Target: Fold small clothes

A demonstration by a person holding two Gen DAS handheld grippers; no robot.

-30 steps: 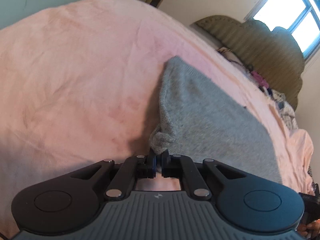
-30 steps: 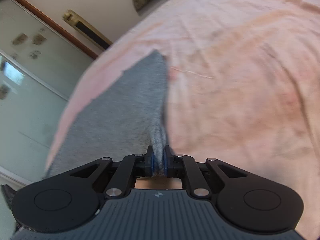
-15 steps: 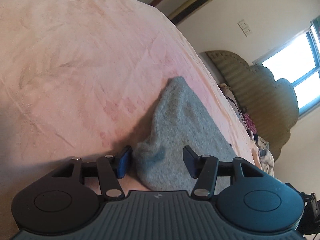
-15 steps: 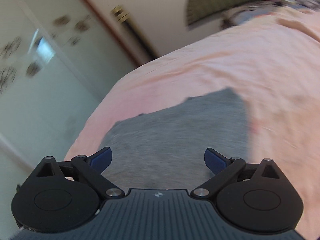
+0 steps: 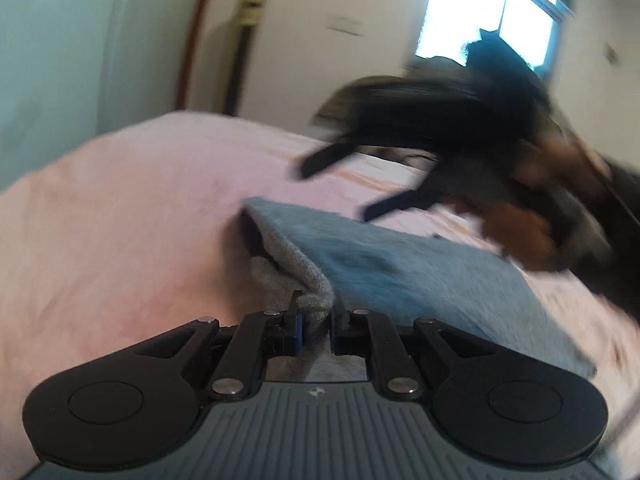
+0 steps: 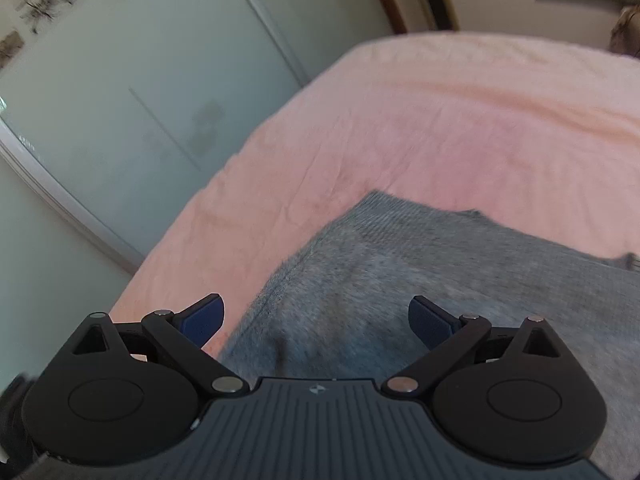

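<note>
Sweater (image 5: 400,276) grey, fuzzy, corner bunched, folded flat.

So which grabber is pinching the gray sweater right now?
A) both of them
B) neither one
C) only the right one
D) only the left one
D: the left gripper is shut on a bunched edge of the gray sweater, while the right gripper has its blue fingers spread wide over the sweater, holding nothing.
</note>
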